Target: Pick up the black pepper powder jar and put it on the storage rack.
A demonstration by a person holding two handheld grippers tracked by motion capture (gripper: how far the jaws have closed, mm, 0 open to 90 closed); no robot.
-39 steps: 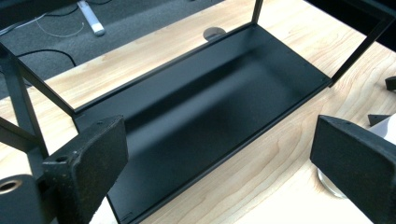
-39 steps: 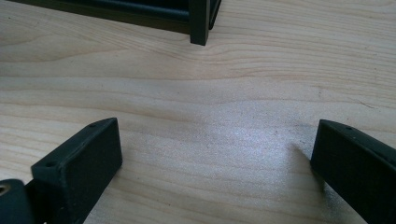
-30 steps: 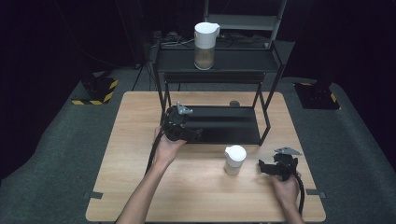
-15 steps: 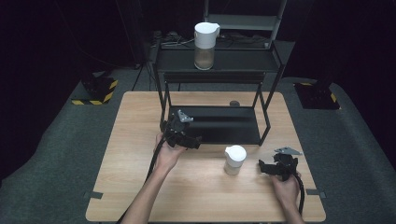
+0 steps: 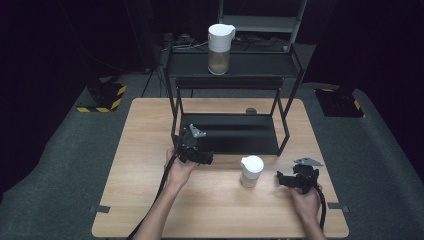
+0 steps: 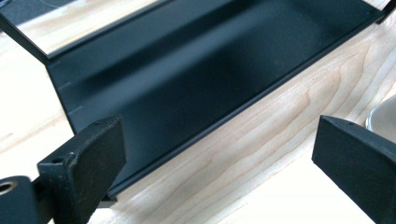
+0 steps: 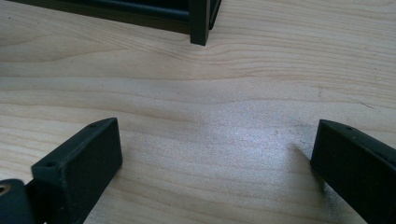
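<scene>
1. Left gripper (image 6: 219,154): jaws wide apart, nothing between them. In the left gripper view they frame bare wood and the front lip of the black lower shelf (image 6: 196,70); a pale rounded edge of the white cup (image 6: 384,116) shows at the right border, just above the right jaw.
2. Right gripper (image 7: 215,158): jaws also spread wide, empty. In the right gripper view only the wooden tabletop (image 7: 224,93) lies between them; one foot of the black rack (image 7: 200,23) stands ahead near the top.
3. High view, left gripper (image 5: 202,158): held at the front left corner of the rack (image 5: 230,85), just off the lower shelf's edge, jaws pointing toward the cup. The left hand (image 5: 178,172) grips it from behind, cable trailing down the forearm.
4. High view, right gripper (image 5: 285,181): low over the table near the front right, jaws pointing left at the cup, near it but apart. Grey plate on top.
5. White cup (image 5: 251,171): lidded, upright on the table (image 5: 150,200), in front of the rack, between the two grippers, touched by neither.
6. Farther out: a white kettle (image 5: 220,42) stands on the rack's top shelf. A small dark round object (image 5: 250,110) lies on the table behind the rack; too small to tell what.
</scene>
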